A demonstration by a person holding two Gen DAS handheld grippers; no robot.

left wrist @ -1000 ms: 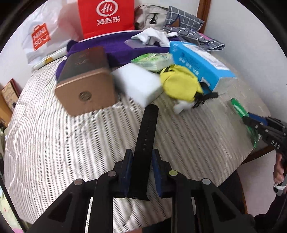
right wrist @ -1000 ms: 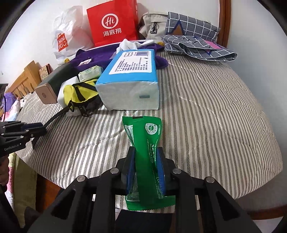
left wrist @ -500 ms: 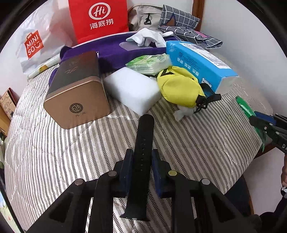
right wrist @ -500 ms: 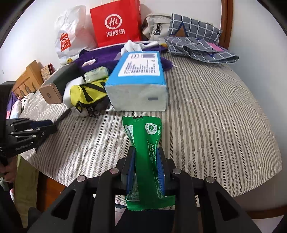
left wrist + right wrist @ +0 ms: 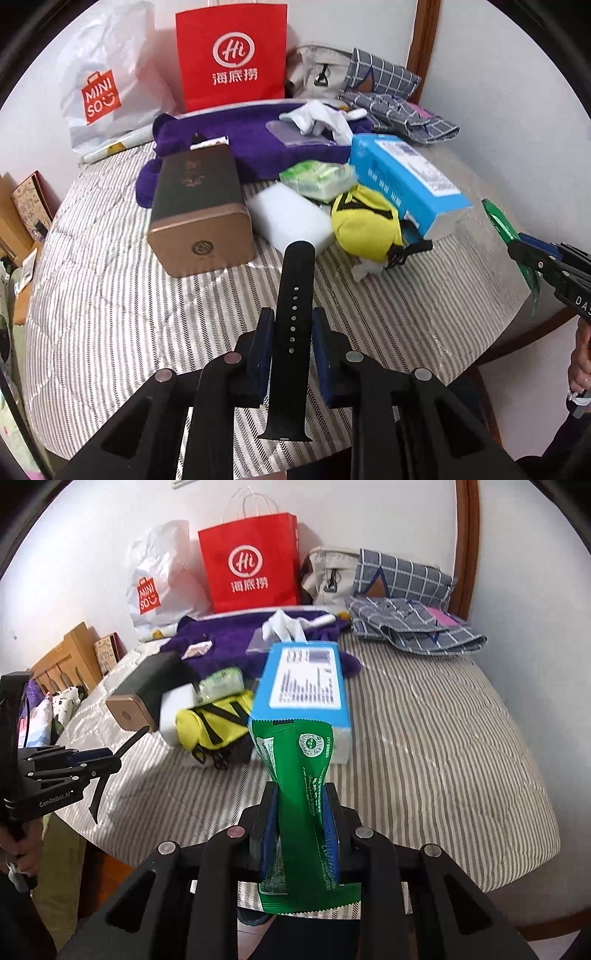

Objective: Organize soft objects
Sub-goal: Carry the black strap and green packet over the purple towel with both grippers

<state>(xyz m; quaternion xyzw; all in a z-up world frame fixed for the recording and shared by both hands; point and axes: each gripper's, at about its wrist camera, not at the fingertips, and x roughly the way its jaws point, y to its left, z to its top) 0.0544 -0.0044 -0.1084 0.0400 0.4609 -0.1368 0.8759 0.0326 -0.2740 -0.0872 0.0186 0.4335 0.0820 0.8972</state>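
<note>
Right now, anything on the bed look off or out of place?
The brown-and-black rigid box lies on its side among the soft things, beside the white foam block. The blue tissue pack lies partly on the yellow pouch. Nothing is spilled or torn.

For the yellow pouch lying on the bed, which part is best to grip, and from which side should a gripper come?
Probably the rounded yellow end of the yellow pouch, coming from the open striped bedcover side. That end bulges free; the white foam block and the blue tissue pack crowd its other sides, and the black strap looks too loose to hold firmly.
</note>
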